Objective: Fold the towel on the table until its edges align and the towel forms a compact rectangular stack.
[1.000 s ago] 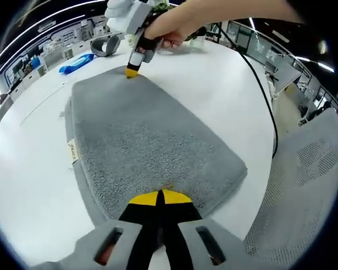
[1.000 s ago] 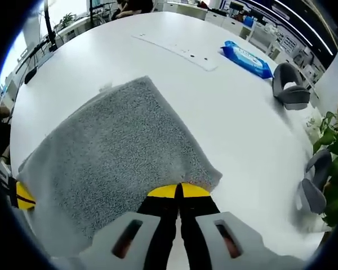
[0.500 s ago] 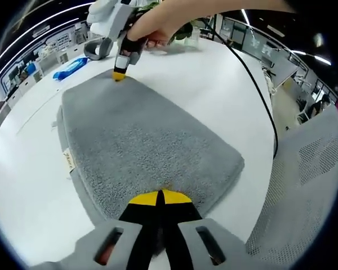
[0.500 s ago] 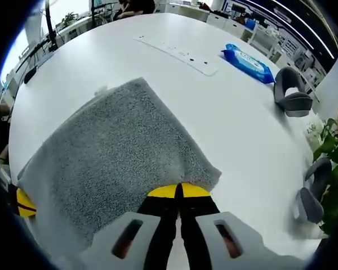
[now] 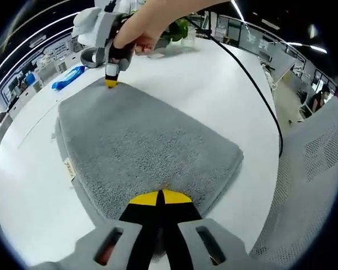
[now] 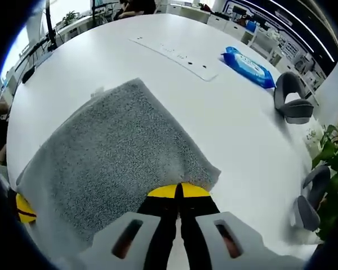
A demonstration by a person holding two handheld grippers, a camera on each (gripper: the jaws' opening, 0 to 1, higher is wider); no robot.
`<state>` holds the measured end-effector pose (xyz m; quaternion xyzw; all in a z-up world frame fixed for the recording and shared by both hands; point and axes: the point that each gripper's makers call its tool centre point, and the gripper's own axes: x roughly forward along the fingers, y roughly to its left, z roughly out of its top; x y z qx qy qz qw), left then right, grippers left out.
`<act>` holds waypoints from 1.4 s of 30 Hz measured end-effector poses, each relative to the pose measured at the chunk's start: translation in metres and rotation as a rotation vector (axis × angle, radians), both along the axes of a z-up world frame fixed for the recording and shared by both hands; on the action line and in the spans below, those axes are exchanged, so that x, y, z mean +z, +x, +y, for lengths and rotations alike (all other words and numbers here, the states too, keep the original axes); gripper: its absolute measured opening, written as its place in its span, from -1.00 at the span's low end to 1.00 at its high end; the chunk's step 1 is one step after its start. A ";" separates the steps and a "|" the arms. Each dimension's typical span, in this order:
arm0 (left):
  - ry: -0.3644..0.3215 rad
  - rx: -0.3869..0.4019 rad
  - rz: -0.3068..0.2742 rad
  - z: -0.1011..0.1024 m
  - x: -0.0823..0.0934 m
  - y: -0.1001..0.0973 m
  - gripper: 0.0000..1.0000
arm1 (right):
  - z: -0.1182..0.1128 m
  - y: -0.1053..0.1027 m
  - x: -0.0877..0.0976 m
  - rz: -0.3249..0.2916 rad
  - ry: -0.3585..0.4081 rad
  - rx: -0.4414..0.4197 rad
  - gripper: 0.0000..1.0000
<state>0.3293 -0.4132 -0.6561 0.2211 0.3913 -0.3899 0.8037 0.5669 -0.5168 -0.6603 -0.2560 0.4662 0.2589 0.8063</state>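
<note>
We see the grey towel (image 5: pixel 141 149) folded flat on the white table (image 5: pixel 225 84); left gripper (image 5: pixel 159 198) and right gripper (image 6: pixel 179 191) each clamp an edge.

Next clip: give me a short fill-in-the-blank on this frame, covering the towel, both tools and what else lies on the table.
1. The left tool and the right tool are each shut on an edge of the ____ towel.
2. The towel lies folded on a ____ table.
3. Beyond the towel lies a flat packet coloured ____.
4. A person's ____ holds the right tool in the left gripper view.

Missing words: grey; white; blue; hand
</note>
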 end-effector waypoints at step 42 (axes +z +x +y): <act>0.016 -0.040 -0.023 -0.014 0.001 0.029 -1.00 | 0.007 0.040 0.018 -0.124 0.004 0.000 -1.00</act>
